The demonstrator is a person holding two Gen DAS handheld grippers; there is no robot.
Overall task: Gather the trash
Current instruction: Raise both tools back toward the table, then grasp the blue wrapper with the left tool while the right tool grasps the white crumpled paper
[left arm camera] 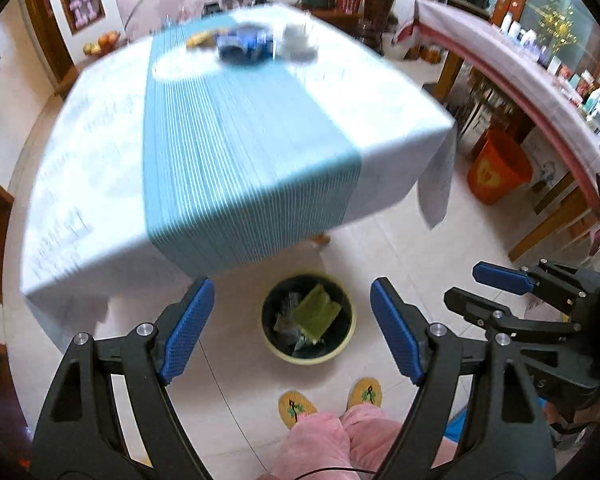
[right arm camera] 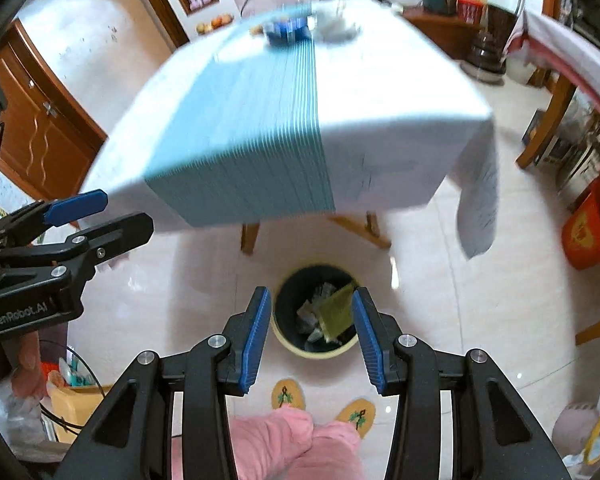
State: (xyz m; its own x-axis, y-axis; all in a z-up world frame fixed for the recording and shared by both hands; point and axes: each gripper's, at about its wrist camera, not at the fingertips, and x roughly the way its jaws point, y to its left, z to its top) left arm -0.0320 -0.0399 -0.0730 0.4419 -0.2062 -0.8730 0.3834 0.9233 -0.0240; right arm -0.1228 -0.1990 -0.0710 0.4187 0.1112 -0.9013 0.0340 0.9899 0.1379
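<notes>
Both grippers [left arm camera: 292,328] [right arm camera: 310,336] spread empty, ribbed blue pads, round bin [right arm camera: 286,344] below.

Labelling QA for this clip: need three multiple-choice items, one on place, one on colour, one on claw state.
1. Where is the trash bin?
A. On the table
B. On the floor by the table's near end
C. On the side counter

2. What colour is the flat packet lying on top in the bin?
A. Olive green
B. Red
C. White

3. What state are the left claw and the right claw in?
A. Both shut on trash
B. Left shut on trash, right open
C. Both open, holding nothing

Answers:
1 B: the bin stands on the tiles in front of the clothed table.
2 A: both views show it olive green.
3 C: each claw's blue pads stand apart with only bin and floor between them.
</notes>
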